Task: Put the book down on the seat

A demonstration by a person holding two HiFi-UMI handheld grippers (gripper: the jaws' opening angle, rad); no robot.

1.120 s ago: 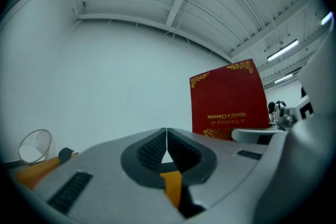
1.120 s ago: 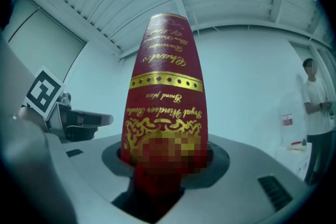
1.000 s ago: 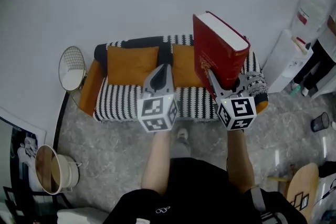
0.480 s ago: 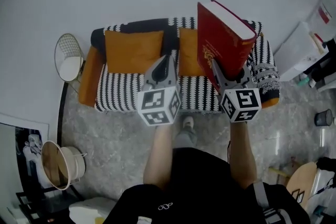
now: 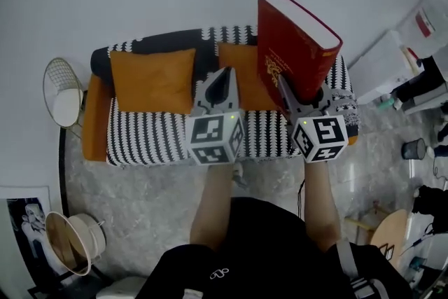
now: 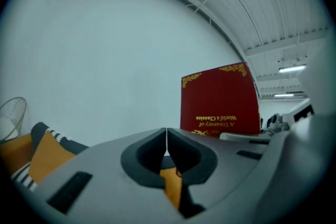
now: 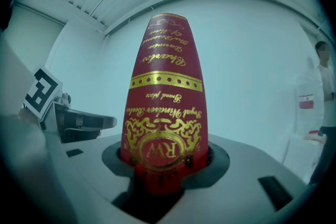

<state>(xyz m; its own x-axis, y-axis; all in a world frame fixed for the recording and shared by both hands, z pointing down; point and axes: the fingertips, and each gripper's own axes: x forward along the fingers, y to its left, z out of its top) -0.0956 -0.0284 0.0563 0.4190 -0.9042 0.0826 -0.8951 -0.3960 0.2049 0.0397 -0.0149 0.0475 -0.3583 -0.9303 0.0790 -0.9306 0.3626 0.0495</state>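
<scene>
A thick red book (image 5: 294,56) with gold print stands upright in my right gripper (image 5: 302,103), which is shut on its lower end; its spine (image 7: 164,107) fills the right gripper view. The book hangs above the right part of a black-and-white striped sofa seat (image 5: 157,136). My left gripper (image 5: 218,89) hovers beside it over the seat's middle, jaws shut with nothing between them. In the left gripper view the book's red cover (image 6: 220,102) shows to the right of the jaws.
Two orange cushions (image 5: 150,79) lean on the sofa back. A wire basket (image 5: 61,91) stands left of the sofa, a round bin (image 5: 70,241) at lower left. White cabinets and clutter (image 5: 392,59) sit to the right. The person's foot (image 5: 238,175) is by the sofa front.
The view has shifted so the sofa sits further left in the frame. Both grippers and the book keep their places relative to each other, the book still upright in the right gripper.
</scene>
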